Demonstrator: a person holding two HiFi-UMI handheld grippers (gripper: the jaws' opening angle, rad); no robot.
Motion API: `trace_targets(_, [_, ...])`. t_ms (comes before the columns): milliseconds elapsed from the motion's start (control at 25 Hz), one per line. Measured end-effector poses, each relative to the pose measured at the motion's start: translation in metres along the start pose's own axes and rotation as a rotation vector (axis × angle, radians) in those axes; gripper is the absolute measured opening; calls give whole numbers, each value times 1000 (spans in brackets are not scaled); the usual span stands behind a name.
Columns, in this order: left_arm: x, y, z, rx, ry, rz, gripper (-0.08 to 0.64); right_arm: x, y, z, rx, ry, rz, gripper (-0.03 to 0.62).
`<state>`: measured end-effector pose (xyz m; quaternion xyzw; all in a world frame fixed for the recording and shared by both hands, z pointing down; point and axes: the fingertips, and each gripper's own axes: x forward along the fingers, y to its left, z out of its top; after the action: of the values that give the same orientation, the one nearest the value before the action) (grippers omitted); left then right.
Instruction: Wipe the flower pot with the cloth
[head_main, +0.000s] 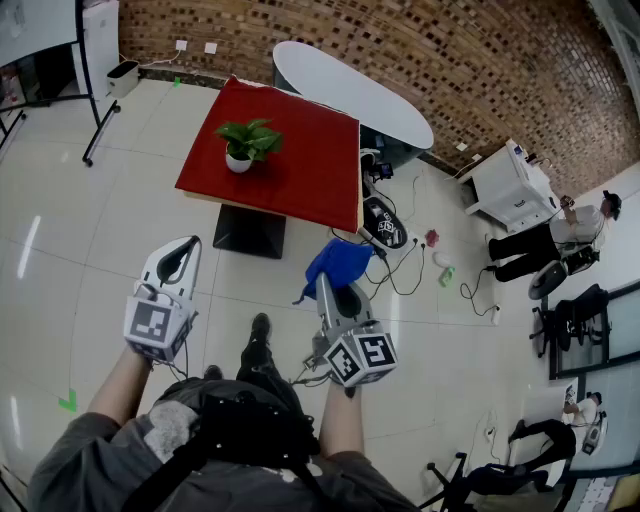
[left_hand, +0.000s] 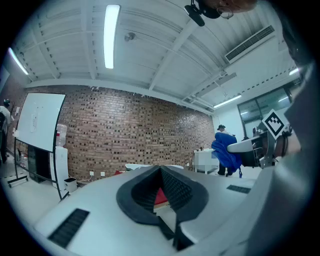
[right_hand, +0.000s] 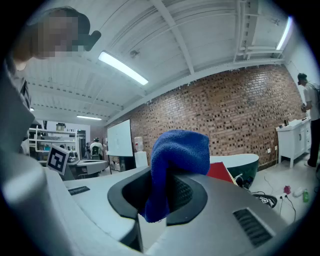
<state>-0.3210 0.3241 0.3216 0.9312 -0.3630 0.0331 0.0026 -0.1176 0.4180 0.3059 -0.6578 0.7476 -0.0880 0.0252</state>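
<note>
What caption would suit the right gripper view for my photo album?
Right gripper clamped on a blue cloth, pointing toward a red table before a long brick wall.

light: bright ceiling tubes | edges: fisheye-bent, dark corners | focus: sharp

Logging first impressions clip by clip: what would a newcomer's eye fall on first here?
The bright red table ahead, with a white flower pot holding a green plant near its left edge, stands out against the pale floor. Nearer, the right gripper is shut on a blue cloth, while the left gripper is shut and empty, both short of the table.
</note>
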Motion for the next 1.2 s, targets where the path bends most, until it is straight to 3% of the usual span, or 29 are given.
trace_targets(440, [107, 11, -50, 9, 28, 15, 25, 105, -85, -25, 37, -28, 75, 77])
trace_targets(760, [248, 29, -44, 13, 48, 34, 25, 223, -193, 14, 61, -7, 123, 77])
trace_targets(1000, [321, 65, -43, -10, 14, 222, 25, 292, -261, 26, 94, 27, 160, 77])
trace_targets(1120, [351, 79, -30, -16, 9, 274, 26, 322, -284, 43, 110, 42, 181, 77])
trace_targets(1200, [359, 79, -41, -19, 12, 289, 102, 329, -292, 35, 111, 52, 199, 77])
